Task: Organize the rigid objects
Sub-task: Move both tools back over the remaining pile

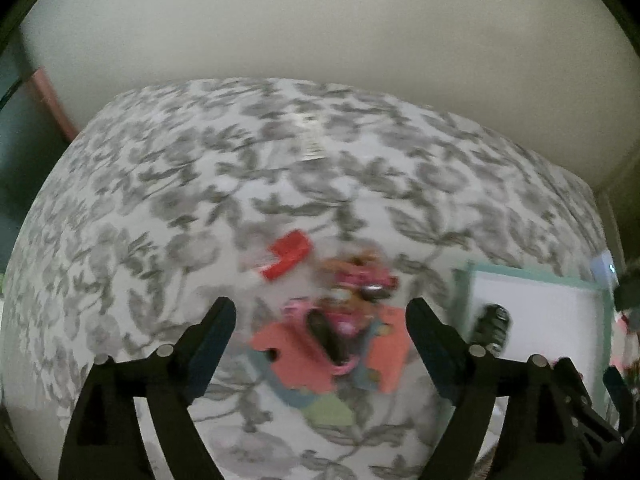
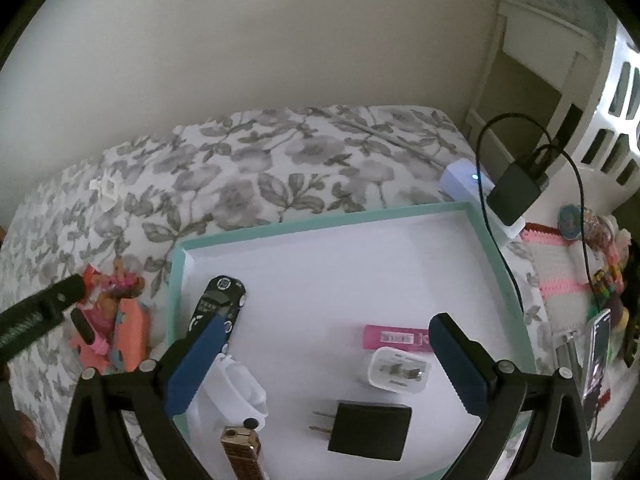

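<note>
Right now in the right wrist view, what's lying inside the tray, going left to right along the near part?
Black remote → white plastic piece → black plug adapter → white charger cube, all inside the teal-rimmed tray.

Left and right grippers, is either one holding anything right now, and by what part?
Nothing is held. The left gripper hangs open above the pink toy pile; the right gripper is open over the teal tray.
</note>
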`<state>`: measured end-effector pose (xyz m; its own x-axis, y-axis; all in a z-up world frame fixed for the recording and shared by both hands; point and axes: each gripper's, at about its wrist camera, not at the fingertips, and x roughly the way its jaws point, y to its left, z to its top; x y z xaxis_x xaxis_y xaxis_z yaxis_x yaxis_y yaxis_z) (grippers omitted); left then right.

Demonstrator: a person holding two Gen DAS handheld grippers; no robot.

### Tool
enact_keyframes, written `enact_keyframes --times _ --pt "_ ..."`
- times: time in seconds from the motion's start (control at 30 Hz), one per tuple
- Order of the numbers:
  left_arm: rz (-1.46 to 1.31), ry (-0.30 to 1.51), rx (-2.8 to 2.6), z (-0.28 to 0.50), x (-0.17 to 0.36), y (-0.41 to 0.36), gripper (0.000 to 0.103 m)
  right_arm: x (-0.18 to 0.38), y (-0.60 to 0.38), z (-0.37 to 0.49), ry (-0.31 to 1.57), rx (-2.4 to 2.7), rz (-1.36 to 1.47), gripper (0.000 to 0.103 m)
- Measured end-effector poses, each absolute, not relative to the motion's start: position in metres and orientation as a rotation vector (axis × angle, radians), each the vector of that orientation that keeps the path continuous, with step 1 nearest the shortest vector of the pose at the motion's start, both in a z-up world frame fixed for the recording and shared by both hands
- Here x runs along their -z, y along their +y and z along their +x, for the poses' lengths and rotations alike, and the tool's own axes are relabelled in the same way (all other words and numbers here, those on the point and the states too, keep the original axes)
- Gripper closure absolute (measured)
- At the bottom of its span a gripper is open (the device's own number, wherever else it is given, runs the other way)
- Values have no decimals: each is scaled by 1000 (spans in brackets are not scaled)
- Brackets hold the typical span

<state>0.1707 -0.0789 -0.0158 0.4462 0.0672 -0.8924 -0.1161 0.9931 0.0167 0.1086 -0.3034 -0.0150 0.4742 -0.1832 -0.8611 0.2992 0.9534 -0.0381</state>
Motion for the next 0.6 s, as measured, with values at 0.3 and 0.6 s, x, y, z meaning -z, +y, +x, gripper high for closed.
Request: enact_keyframes --times 0.3,0.6 --pt "-165 1049 -277 155 8 -10 0 17 -272 115 1036 200 120 0" --pt "-242 1022 -335 136 -1 33 0 17 -227 120 1031 40 139 0"
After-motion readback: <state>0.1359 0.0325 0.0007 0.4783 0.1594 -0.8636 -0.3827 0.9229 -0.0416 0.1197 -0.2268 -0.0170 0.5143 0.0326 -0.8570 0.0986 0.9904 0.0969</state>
